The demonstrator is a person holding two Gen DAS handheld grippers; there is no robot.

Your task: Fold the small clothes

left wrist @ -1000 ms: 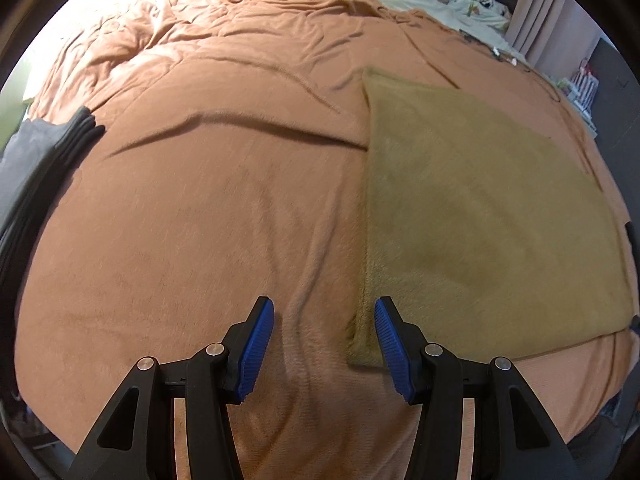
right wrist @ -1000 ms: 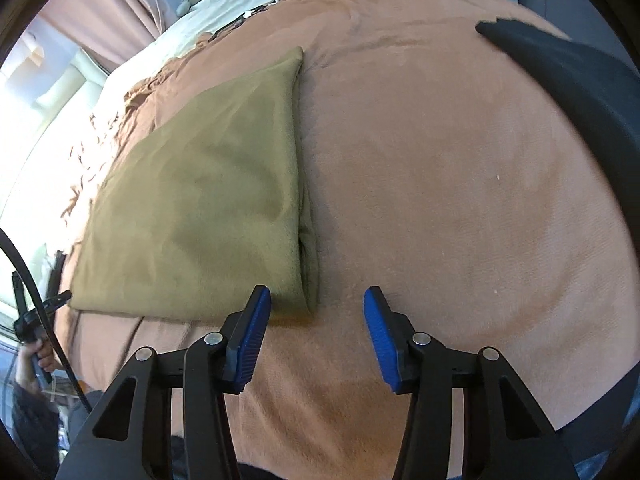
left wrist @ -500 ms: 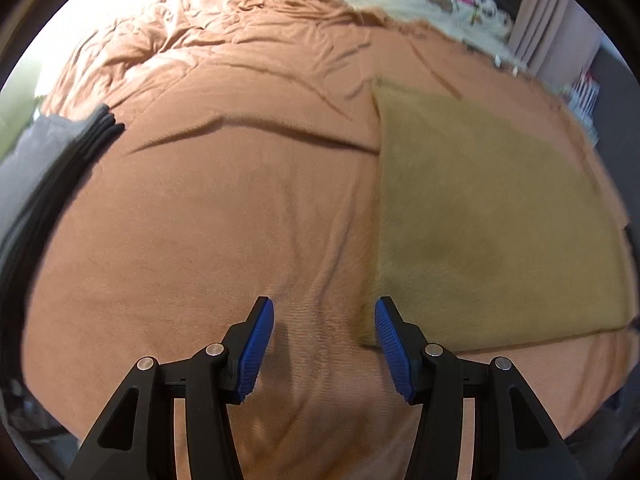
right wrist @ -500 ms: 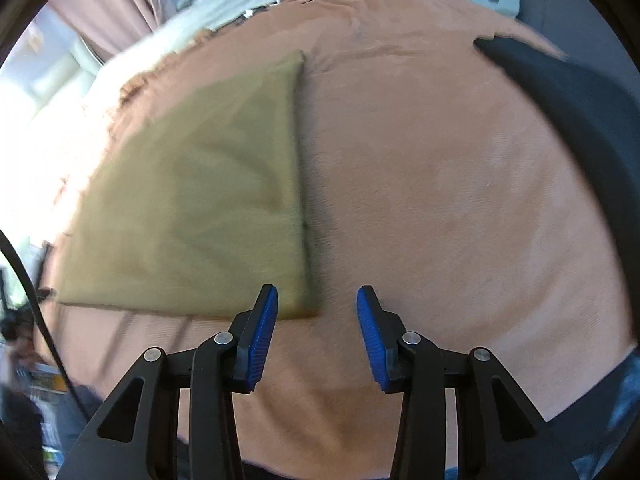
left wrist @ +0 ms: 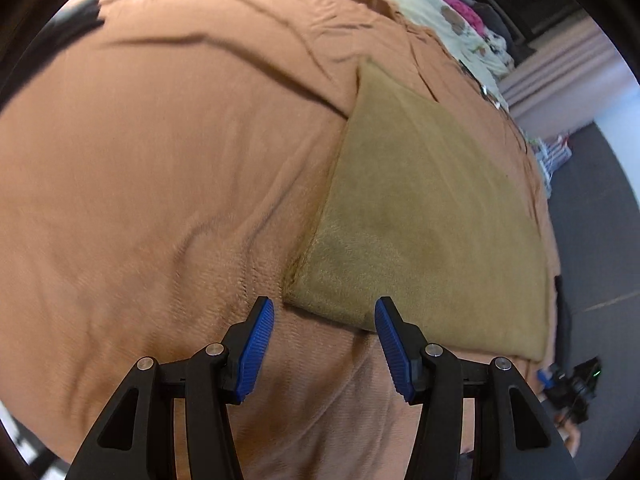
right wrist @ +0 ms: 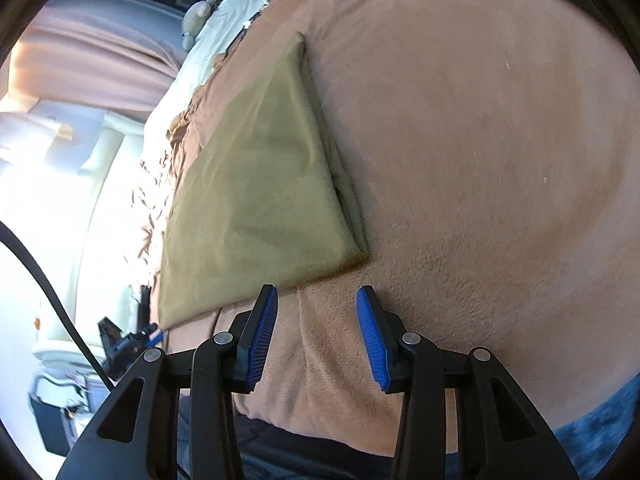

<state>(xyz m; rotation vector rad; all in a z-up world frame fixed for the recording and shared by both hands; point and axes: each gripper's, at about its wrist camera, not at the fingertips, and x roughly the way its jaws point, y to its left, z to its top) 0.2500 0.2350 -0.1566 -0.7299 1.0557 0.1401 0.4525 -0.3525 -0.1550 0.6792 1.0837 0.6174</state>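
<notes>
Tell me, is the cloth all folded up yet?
Partly. The cloth already lies doubled on the blanket; its layered edge shows in the right view. Nothing is in hand: the left gripper and right gripper are open, each near a front corner. Probably another fold is left.

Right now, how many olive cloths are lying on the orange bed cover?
1. The folded olive cloth lies flat on the orange bed cover, just ahead of the open left gripper and right gripper. Others may be out of frame.
</notes>
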